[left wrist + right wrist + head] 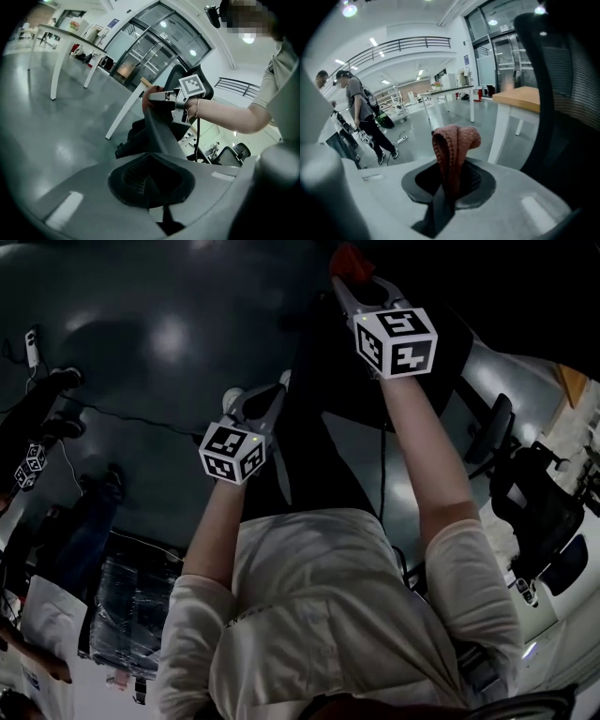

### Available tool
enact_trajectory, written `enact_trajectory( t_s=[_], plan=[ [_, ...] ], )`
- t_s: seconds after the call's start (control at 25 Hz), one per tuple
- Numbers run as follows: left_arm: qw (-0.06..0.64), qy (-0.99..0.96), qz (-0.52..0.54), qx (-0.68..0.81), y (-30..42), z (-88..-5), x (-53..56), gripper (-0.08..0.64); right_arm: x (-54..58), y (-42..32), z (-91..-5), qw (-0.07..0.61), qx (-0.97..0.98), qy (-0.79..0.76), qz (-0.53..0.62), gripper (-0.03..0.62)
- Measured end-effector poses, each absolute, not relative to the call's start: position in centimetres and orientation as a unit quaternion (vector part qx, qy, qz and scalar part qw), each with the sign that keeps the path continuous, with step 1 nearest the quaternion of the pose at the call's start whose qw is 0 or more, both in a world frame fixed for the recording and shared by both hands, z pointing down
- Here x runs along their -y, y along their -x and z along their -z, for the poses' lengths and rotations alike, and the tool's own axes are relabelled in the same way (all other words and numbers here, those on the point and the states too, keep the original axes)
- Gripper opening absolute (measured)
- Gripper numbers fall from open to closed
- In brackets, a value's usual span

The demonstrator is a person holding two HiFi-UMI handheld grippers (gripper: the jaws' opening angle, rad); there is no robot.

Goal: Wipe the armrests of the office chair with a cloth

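Note:
My right gripper (pixel 354 276) is shut on a red knitted cloth (pixel 351 259), which bunches up out of the jaws in the right gripper view (pixel 454 140). It holds the cloth at the far end of a long black chair armrest (pixel 157 133). My left gripper (pixel 255 393) is shut on the near end of that armrest, which runs as a dark strip (pixel 323 399) between the two grippers. The left gripper view shows the right gripper (pixel 161 96) and cloth (pixel 149 96) at the armrest's tip. The black mesh chair back (pixel 565 93) stands close on the right.
White-legged tables (pixel 61 44) stand on the grey floor, one with a wooden top (pixel 520 96). Another black office chair (pixel 534 493) is to my right, and one more (pixel 234 152) stands further off. People stand nearby (pixel 361 117); cables lie on the floor (pixel 112 413).

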State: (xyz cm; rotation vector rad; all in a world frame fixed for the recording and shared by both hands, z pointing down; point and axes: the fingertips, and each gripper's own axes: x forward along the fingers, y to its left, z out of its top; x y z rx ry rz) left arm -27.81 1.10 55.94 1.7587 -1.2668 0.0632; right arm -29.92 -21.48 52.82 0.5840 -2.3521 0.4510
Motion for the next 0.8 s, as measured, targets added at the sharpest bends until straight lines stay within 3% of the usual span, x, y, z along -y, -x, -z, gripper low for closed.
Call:
enact_trajectory(
  t_s=[0.24,0.8],
  plan=[
    [0.463,-0.707,-0.006,0.535,29.0,-55.2,-0.9,0.015,17.6,33.8,-52.3,0.374,0.912,-0.135,-0.103,0.048],
    [0.435,-0.713,0.001,0.55,36.5,-53.1,-1.1,0.014,8.5,35.9,-53.0,0.414,0.891,-0.071,-0.173,0.048]
  ],
)
